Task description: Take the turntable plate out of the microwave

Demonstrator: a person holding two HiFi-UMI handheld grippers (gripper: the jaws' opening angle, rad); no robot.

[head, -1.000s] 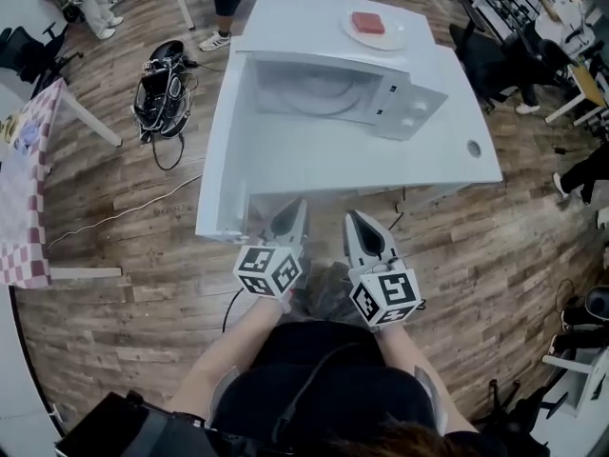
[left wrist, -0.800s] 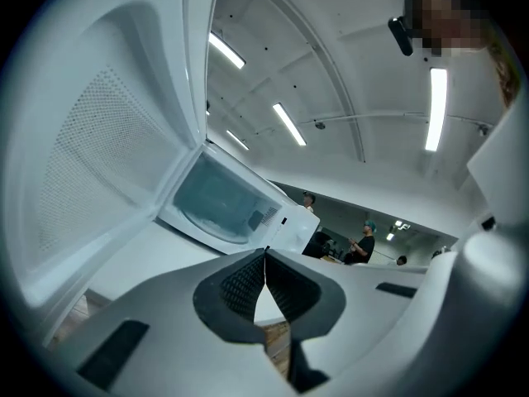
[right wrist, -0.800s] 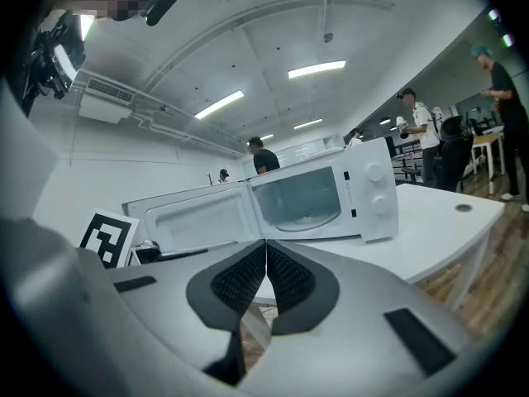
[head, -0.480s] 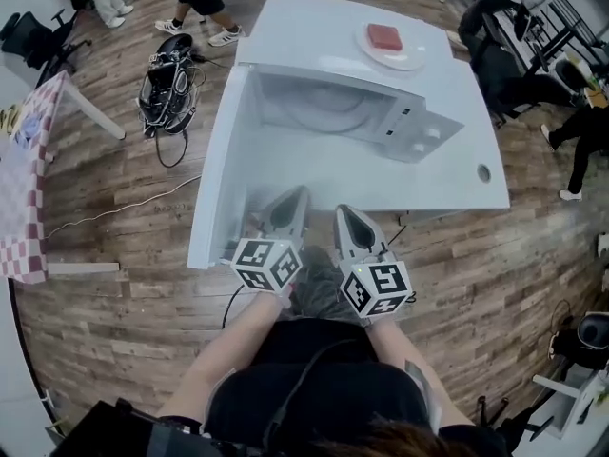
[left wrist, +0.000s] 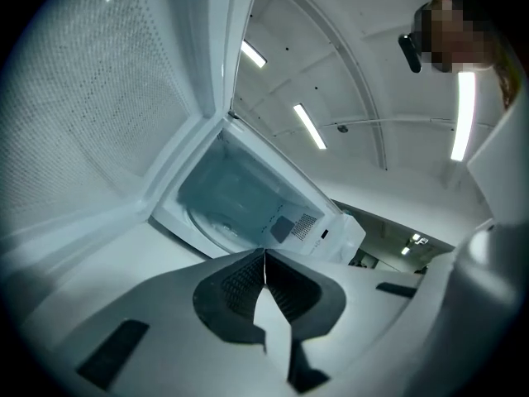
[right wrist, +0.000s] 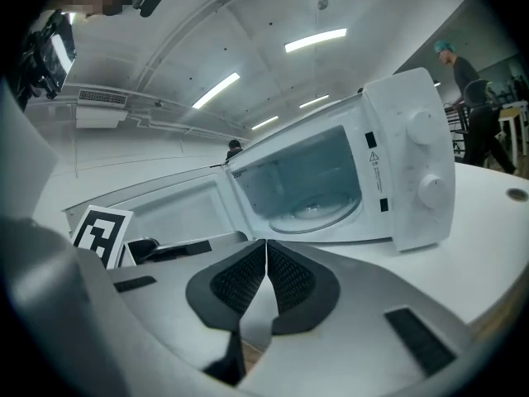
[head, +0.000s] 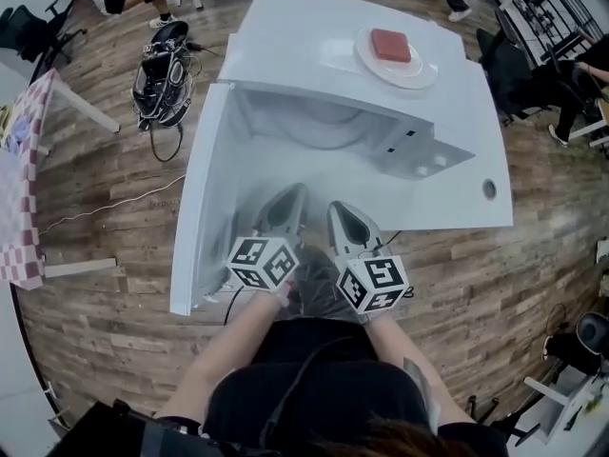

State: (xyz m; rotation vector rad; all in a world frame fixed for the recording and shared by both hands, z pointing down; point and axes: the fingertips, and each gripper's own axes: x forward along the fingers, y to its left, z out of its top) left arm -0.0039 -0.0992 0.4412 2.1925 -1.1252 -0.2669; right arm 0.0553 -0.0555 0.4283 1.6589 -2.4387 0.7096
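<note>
A white microwave [head: 362, 74] stands on the white table [head: 457, 188] with its door [head: 202, 208] swung wide to the left. The glass turntable plate [head: 324, 129] lies inside the cavity; it also shows as the plate [left wrist: 216, 222] in the left gripper view and the plate [right wrist: 318, 213] in the right gripper view. My left gripper [head: 290, 196] and right gripper [head: 340, 209] hover side by side over the table's near edge, short of the opening. The left gripper [left wrist: 264, 259] is shut and empty, and so is the right gripper [right wrist: 266, 246].
A white dish with a red block [head: 391, 48] sits on top of the microwave. The control panel with two knobs [right wrist: 421, 160] is right of the opening. A round hole [head: 489, 189] pierces the table's right corner. Cables [head: 162, 74] and a checkered table [head: 21, 169] lie left.
Both grippers have moved forward together toward the open microwave, which now looks nearer and larger. Their jaws have stayed shut.
</note>
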